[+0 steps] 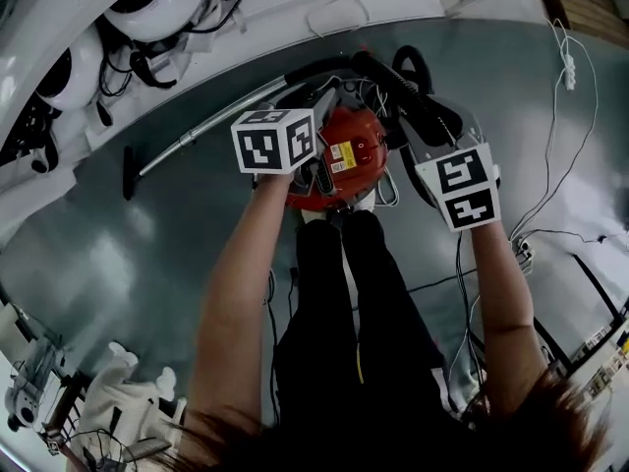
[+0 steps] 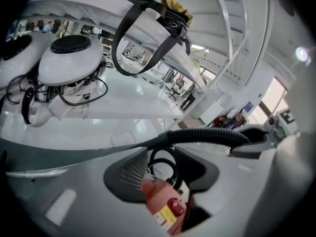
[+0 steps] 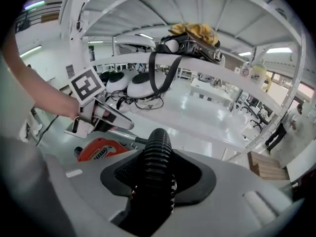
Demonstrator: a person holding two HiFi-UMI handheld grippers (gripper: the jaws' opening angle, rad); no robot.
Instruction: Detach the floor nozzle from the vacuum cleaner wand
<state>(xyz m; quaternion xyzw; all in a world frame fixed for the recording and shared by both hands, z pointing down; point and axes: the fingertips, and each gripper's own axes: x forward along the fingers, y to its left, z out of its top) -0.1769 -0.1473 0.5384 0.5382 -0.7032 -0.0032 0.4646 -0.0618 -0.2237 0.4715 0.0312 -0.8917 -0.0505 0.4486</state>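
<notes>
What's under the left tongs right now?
The red vacuum body with its switch and yellow label, seen through the gap of the open left tongs. From the head view the marker cube covers its left part.

Black trousers (image 1: 344,303); grey jaws carry white cubes (image 1: 277,141) with black markers.

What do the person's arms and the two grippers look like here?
Both forearms are bare, no sleeves in view. The left gripper and right gripper have pale grey jaws with dark ribbed pads. Each carries a white cube printed with black square markers.
</notes>
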